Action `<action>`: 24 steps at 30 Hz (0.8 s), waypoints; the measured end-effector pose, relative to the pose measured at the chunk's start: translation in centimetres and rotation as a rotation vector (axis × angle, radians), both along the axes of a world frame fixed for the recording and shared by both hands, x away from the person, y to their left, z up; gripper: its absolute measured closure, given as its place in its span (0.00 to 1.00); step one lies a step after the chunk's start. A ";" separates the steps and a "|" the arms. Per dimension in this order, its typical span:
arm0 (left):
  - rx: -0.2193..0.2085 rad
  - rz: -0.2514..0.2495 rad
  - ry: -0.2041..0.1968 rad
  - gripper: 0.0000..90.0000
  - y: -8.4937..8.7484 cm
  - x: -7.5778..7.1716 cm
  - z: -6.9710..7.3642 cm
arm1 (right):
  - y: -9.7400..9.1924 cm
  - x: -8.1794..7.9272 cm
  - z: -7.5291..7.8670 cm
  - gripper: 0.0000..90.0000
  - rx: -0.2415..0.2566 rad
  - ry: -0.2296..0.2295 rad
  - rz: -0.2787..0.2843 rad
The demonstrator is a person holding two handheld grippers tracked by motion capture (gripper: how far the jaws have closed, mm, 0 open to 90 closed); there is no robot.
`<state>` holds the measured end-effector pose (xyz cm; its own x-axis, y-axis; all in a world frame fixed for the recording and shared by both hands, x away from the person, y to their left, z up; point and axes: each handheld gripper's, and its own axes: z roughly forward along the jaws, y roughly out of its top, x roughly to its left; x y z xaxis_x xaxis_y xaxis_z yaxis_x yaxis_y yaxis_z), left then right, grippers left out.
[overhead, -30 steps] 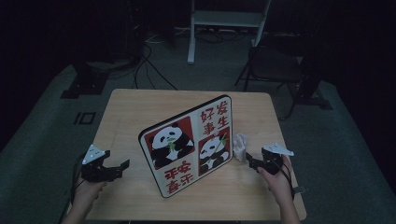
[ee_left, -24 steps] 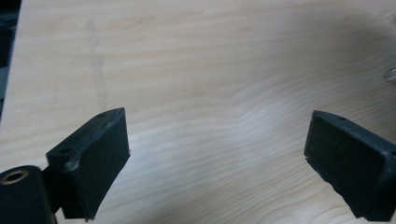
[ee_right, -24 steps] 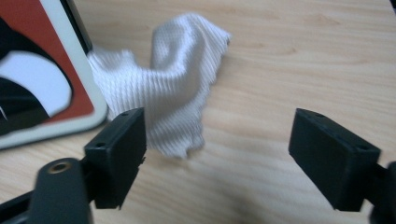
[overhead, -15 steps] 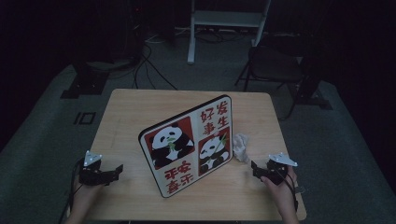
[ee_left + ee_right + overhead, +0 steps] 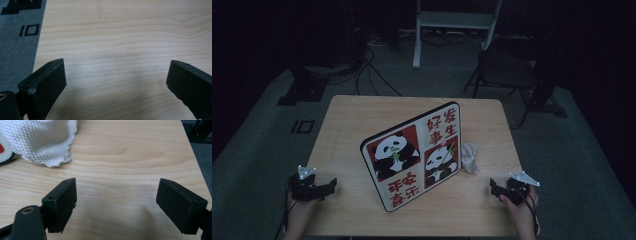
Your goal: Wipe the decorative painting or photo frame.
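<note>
A large board printed with pandas and red characters leans tilted in the middle of the wooden table. A crumpled white cloth lies against its right edge, and it fills the upper left of the right gripper view. My left gripper rests low at the table's front left, left of the board. Its jaws have just been opening and stand wide over bare wood. My right gripper sits at the front right, just short of the cloth. Its jaws have also just been opening, with nothing between them.
Grey carpet surrounds the table, with the table's left edge close to my left gripper. A dark chair and a white stand are beyond the far side. The room is dim.
Both hands have come down and back toward the near edge of the table. The right one also drifted right, away from the cloth. The board and the cloth have not moved.
</note>
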<state>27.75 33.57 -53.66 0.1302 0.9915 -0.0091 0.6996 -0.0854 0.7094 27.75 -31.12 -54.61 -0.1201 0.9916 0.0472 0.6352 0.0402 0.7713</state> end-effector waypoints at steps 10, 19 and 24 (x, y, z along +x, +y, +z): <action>0.025 0.066 -0.004 0.04 0.8 -0.9 -0.3 | 0.0 -0.5 -0.6 0.18 0.012 0.016 -0.021; 0.057 0.059 0.019 0.04 0.4 0.0 -1.0 | 0.5 0.0 -0.8 0.14 -0.027 0.058 0.009; 0.056 0.067 0.007 0.03 0.3 0.2 -1.2 | 0.7 0.1 -0.8 0.14 -0.039 0.062 0.028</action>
